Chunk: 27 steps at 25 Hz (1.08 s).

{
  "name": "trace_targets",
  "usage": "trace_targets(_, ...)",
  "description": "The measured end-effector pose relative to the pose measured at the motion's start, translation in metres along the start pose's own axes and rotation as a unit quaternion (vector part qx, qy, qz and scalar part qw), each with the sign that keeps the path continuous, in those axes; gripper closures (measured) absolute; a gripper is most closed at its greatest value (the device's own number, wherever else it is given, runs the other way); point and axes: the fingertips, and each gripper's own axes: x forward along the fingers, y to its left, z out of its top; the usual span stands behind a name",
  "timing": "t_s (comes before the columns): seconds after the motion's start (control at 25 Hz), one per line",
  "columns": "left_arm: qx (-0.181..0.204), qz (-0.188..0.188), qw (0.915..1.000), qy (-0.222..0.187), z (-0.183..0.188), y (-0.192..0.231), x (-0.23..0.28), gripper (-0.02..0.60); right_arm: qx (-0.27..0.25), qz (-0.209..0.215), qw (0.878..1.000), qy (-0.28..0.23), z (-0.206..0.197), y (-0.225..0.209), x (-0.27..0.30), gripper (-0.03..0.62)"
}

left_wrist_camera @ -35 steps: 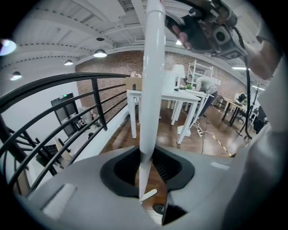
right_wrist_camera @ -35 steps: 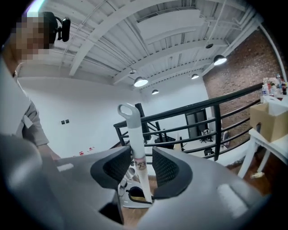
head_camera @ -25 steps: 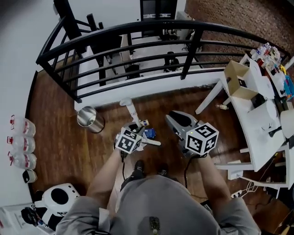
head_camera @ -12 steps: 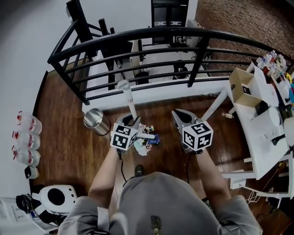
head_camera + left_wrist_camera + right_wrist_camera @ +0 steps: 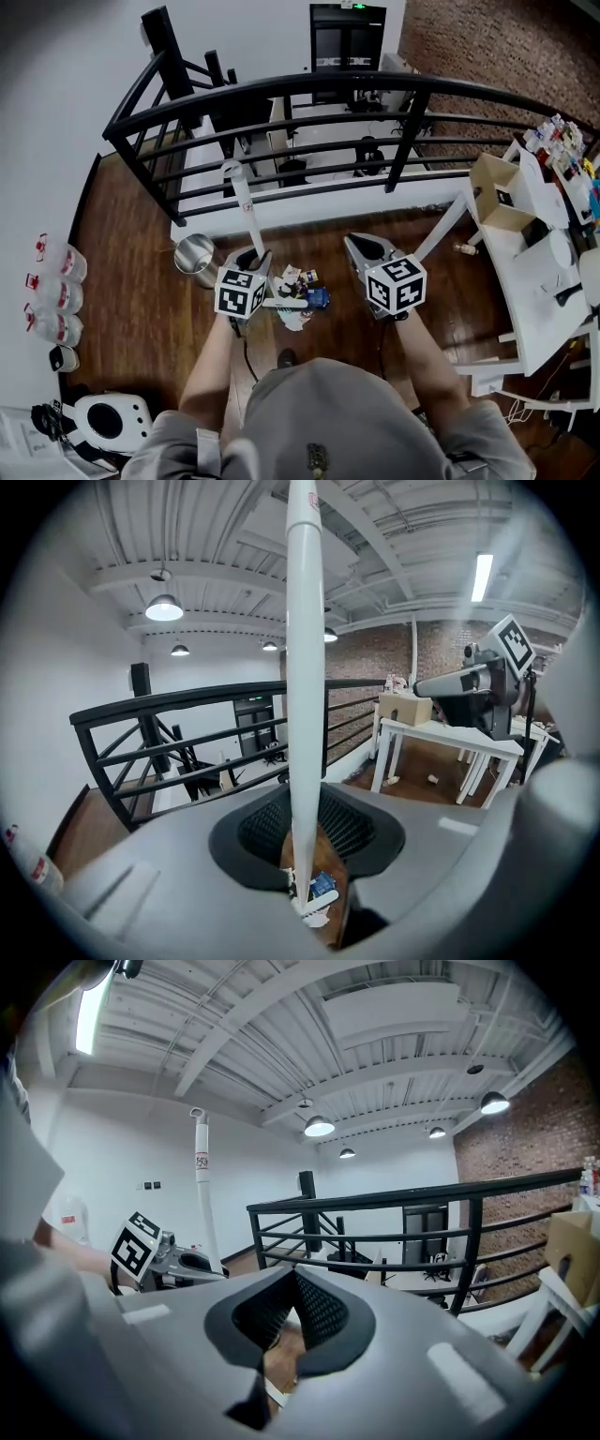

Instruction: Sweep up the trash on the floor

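Broom (image 5: 244,208) higher, seemingly in left gripper (image 5: 256,262)

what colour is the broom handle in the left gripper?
White. The broom handle shows best in the left gripper view.

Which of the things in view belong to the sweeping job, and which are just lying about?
Job in hand:
- broom handle, clamped in the left gripper
- trash pile on the floor
- metal bin beside it, probably
- right gripper, shut and empty

Lying about:
- cardboard box on the white table
- bottles by the wall
- railing
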Motion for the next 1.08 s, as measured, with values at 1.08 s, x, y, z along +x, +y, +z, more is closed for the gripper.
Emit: trace_targets(1.08, -0.014, -0.005, 0.9999, -0.007, 0.012, 0.008, -0.006, 0.488, -0.009, -0.011, 1.0, -0.003, 0.009, 0.006, 0.01, 0.594)
